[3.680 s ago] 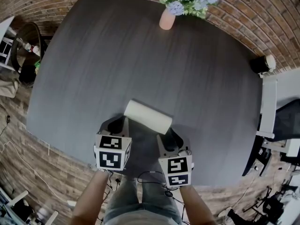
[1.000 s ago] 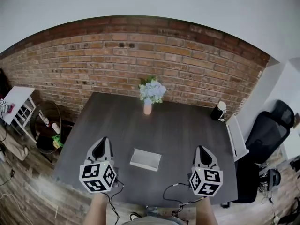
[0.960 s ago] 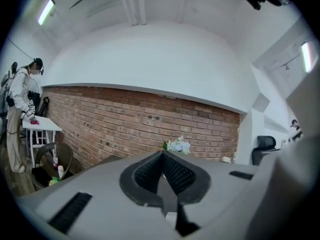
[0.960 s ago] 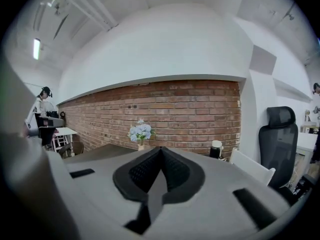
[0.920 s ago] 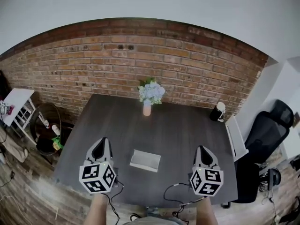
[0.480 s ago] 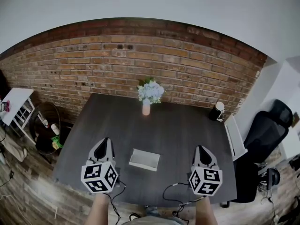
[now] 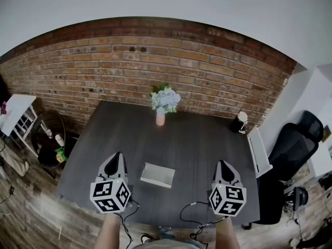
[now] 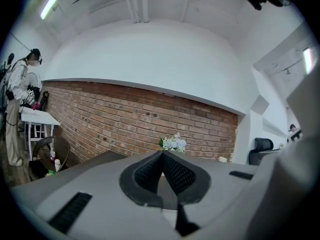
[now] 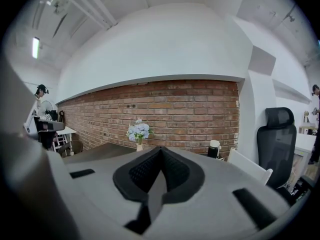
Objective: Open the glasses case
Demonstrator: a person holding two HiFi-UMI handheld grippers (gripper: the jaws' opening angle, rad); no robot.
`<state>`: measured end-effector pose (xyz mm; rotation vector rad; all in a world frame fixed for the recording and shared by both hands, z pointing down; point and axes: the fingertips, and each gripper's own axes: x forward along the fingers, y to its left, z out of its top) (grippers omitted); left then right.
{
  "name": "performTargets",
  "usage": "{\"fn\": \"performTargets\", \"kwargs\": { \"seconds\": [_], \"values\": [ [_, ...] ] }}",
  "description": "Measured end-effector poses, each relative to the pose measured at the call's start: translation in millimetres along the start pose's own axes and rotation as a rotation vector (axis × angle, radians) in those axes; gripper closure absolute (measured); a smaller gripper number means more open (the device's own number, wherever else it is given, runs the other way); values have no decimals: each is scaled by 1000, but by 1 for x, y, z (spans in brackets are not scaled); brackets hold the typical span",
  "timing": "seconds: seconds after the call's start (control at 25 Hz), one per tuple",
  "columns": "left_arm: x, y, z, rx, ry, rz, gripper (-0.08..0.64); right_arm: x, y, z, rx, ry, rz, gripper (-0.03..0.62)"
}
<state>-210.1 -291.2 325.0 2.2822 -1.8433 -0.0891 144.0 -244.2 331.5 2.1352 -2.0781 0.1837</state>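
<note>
The pale glasses case (image 7: 157, 175) lies flat on the dark table (image 7: 197, 144), near its front edge. I cannot tell from here whether its lid is raised. My left gripper (image 7: 116, 156) hovers to the left of the case and my right gripper (image 7: 223, 164) to its right, both well apart from it. Each points level toward the brick wall. In the left gripper view the left gripper (image 8: 161, 154) has its jaws meeting at the tip with nothing between them. The right gripper (image 9: 160, 149) looks the same in the right gripper view. The case is hidden in both gripper views.
A pink vase of pale flowers (image 7: 160, 117) stands at the table's far edge. A black and white canister (image 7: 238, 122) sits at the far right corner. A white board (image 7: 257, 152) and a black office chair (image 7: 298, 139) are on the right, and a person (image 8: 17, 109) stands far left.
Since the oldest frame both grippers have drawn back from the case and spread apart, and the head view has lifted toward the wall. Over the last second nothing moved but a slight view drift.
</note>
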Motion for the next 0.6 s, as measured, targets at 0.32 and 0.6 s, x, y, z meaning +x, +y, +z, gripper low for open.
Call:
{"fn": "performTargets", "kwargs": {
  "seconds": [0.32, 0.6],
  "values": [
    [1, -1, -9, 1, 28, 4, 561, 2, -2, -4, 5, 15, 9, 591],
    [1, -1, -14, 2, 40, 3, 561, 3, 0, -8, 5, 21, 17, 591]
  ]
}}
